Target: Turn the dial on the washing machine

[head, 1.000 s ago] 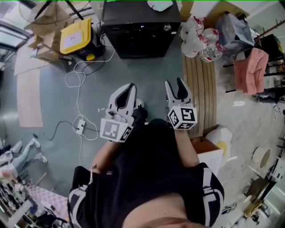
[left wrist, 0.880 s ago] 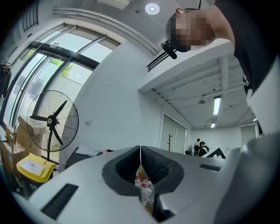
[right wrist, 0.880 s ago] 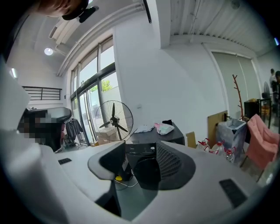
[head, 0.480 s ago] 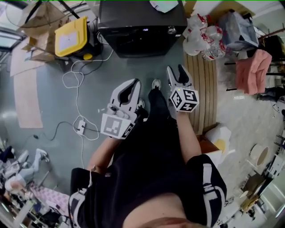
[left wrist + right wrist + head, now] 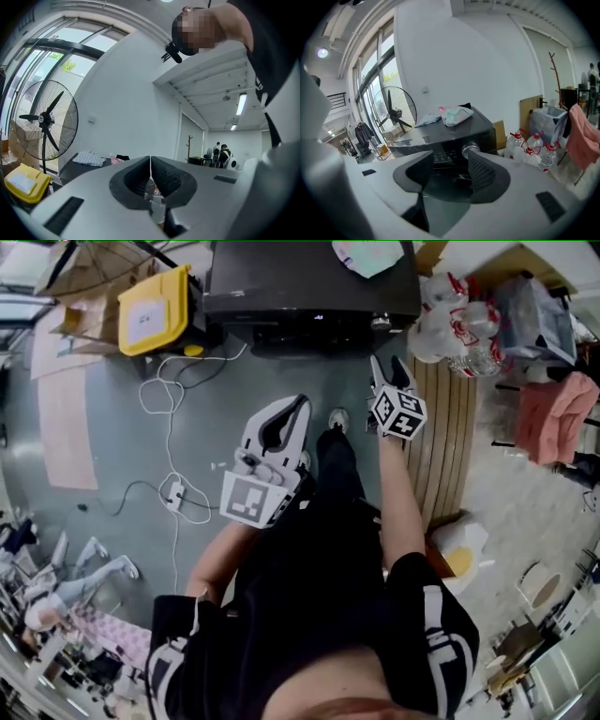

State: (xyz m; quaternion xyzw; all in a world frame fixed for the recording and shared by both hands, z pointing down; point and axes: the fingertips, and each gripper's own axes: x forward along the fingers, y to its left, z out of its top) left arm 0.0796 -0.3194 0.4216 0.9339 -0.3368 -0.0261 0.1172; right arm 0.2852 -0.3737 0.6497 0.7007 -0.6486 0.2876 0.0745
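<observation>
A black washing machine [image 5: 309, 292] stands at the top of the head view, with its silver dial [image 5: 380, 322] at the right end of its front panel. My right gripper [image 5: 388, 367] is stretched toward that corner, open and empty, a short way from the dial. In the right gripper view the dial [image 5: 469, 150] shows just past the tip of the right jaw, with the right gripper [image 5: 451, 157] apart from it. My left gripper [image 5: 302, 401] hangs lower and further left, jaws shut on nothing. In the left gripper view, the left gripper [image 5: 150, 164] has its pads meeting.
A yellow-lidded box [image 5: 157, 310] sits left of the machine, with white cable and a power strip [image 5: 173, 493] on the floor. Water bottles [image 5: 459, 329], wooden planks [image 5: 450, 427] and a pink cloth [image 5: 553, 413] are on the right. A bundle of cloth [image 5: 370, 257] lies on the machine.
The person has stepped closer to the machine. The right gripper has moved forward and up toward the dial corner. The left gripper has shifted only slightly forward.
</observation>
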